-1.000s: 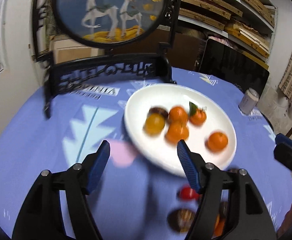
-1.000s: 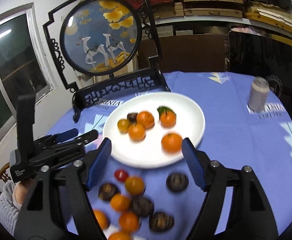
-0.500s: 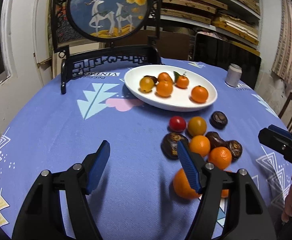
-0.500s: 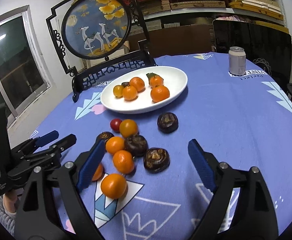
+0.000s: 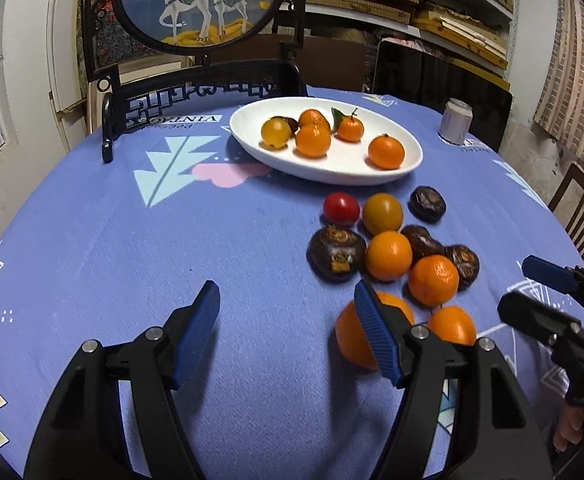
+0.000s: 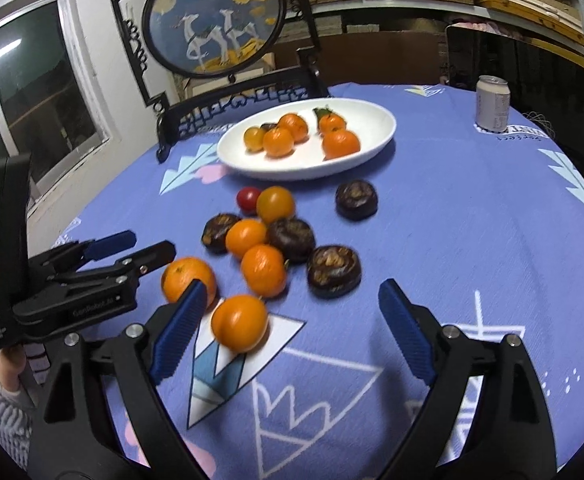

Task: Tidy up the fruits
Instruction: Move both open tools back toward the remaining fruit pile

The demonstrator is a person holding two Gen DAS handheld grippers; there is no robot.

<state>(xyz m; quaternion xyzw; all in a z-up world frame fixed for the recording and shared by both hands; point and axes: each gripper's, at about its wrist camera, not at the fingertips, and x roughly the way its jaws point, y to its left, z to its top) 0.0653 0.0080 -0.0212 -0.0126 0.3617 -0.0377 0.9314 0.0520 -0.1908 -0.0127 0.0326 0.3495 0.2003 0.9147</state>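
**Both tongs spread, fruit loose on cloth**

Left gripper [image 5: 286,320] jaws apart, holding nothing, over blue tablecloth [image 5: 132,248]. Loose fruit cluster [image 6: 268,248] lies between tongs and white plate [image 6: 376,140], some slightly blurred. Right gripper [image 6: 292,316] jaws wide apart, nothing held, nearest orange [image 6: 239,323] just ahead.

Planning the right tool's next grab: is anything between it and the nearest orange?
Nothing visible. The right tool is open, and the nearest orange lies on bare cloth just inside its left finger. Other fruit sits beyond it.
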